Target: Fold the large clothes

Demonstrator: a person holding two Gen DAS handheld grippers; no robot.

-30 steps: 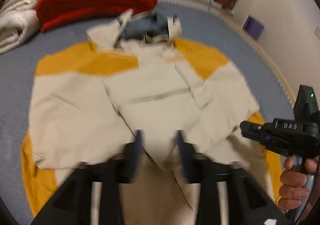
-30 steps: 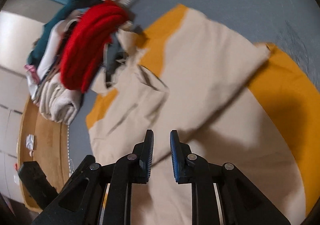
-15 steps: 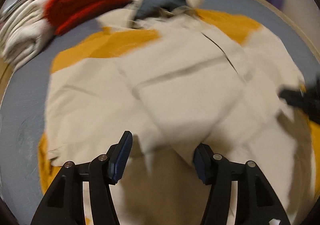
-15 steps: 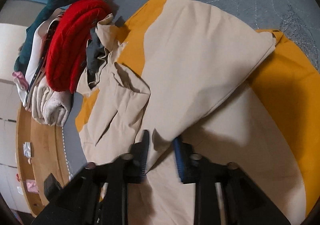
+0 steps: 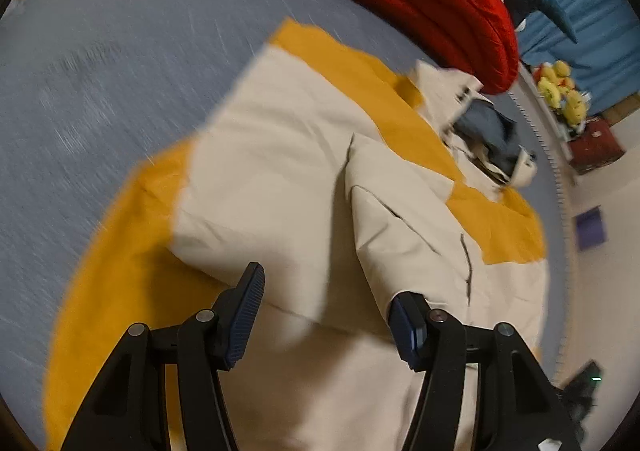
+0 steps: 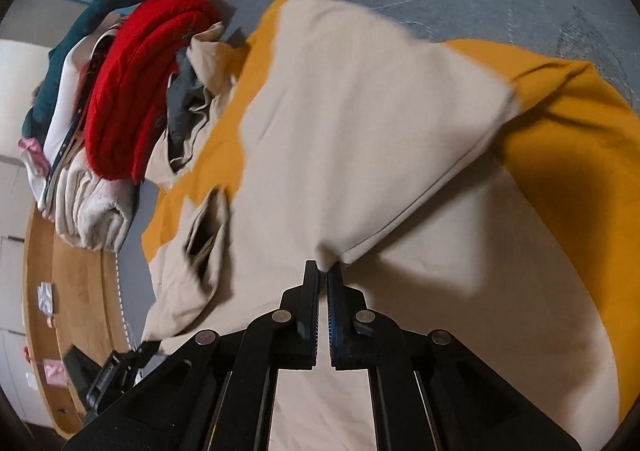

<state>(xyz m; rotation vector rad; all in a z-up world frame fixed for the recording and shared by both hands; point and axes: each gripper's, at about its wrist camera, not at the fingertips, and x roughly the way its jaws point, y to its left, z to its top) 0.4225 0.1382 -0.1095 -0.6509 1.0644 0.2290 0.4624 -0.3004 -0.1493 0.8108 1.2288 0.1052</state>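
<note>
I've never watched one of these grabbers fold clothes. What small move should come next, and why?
Probably the right gripper should lift and carry the fold. It has just closed, pinching the corner of the folded-in flap of the beige and mustard-yellow jacket, while the left gripper hangs open above the cloth, holding nothing.

No text, label, brand or number can be read in either view. Small marks show on the collar of the beige and yellow jacket (image 5: 466,91) at about two o'clock in the left wrist view, but they are too blurred to make out.
</note>
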